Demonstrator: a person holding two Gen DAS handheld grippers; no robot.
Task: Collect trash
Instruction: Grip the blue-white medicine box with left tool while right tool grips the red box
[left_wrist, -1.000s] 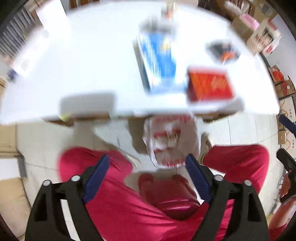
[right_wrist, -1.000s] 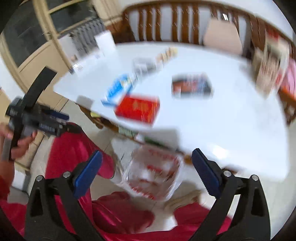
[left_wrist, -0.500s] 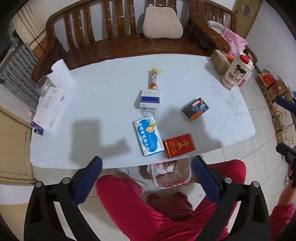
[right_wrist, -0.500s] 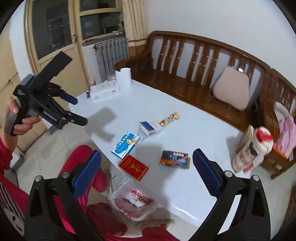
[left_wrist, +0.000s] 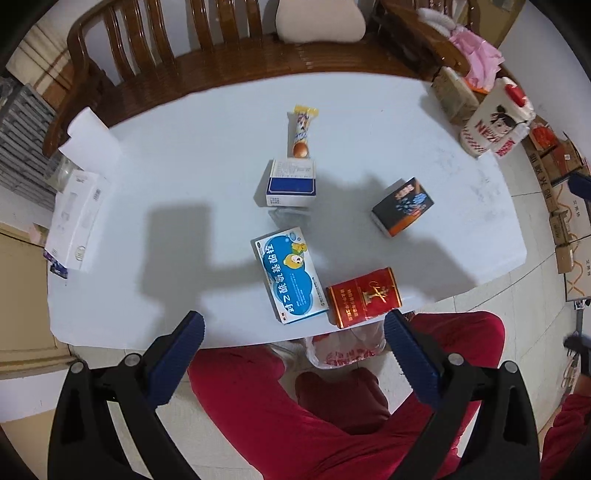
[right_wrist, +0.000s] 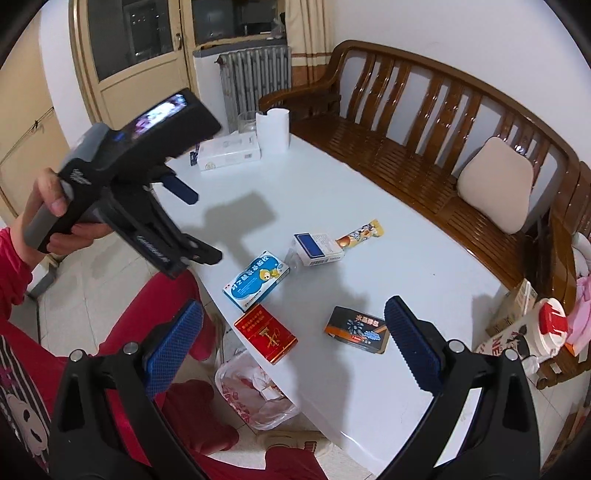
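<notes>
On the white table (left_wrist: 207, 155) lie a red box (left_wrist: 364, 297), a blue and white box (left_wrist: 290, 275), a white box with a blue side (left_wrist: 291, 182), a black and orange box (left_wrist: 402, 206) and a yellow snack wrapper (left_wrist: 301, 131). The same boxes show in the right wrist view: red (right_wrist: 266, 334), blue and white (right_wrist: 255, 278), black and orange (right_wrist: 356, 329). A clear plastic trash bag (right_wrist: 255, 395) sits on the floor under the table's near edge. My left gripper (left_wrist: 293, 354) and right gripper (right_wrist: 293, 345) are open, empty and held above the table.
A tissue box (left_wrist: 75, 218), a paper roll (left_wrist: 92, 138) and a glass stand at the table's left end. A white canister with a red lid (left_wrist: 495, 125) and a wooden bench (right_wrist: 424, 147) with a cushion are behind. The person's red-clad legs (left_wrist: 295, 417) are below.
Both grippers have risen and pulled back from low by the trash bag to a high view over the whole table. Both stay open and empty.
</notes>
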